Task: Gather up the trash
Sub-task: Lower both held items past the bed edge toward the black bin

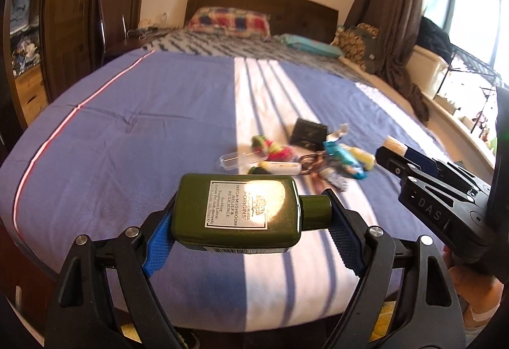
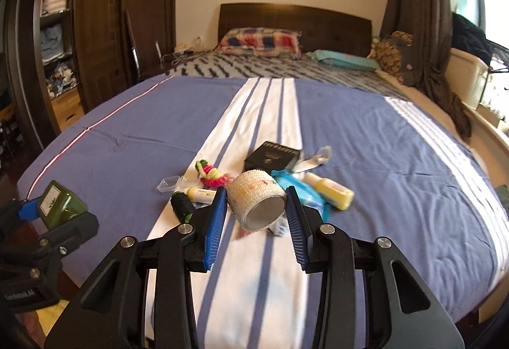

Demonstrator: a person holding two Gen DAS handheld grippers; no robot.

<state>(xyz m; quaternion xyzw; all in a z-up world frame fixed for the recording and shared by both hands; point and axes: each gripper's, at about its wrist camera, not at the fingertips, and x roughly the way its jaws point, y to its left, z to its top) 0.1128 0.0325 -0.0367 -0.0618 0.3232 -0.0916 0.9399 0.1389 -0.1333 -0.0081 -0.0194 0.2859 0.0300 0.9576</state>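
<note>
Our left claw (image 1: 251, 222) clamps the green bottle (image 1: 237, 214) above the bed (image 1: 127, 133), long axis crosswise, cap pointing right. Our right claw (image 2: 256, 215) grips the tape roll (image 2: 257, 204), opening facing us.

Green bottle (image 1: 237, 213) label: "ORIGINS MEGA-MUSHROOM RELIEF & RESILIENCE". Right gripper (image 1: 386, 155) body: "DAS".

I see a glossy green plastic bottle (image 1: 237, 214) with a paper label, a rough woven tape roll (image 2: 257, 199), and matt cloth bedding (image 2: 366, 139).
</note>
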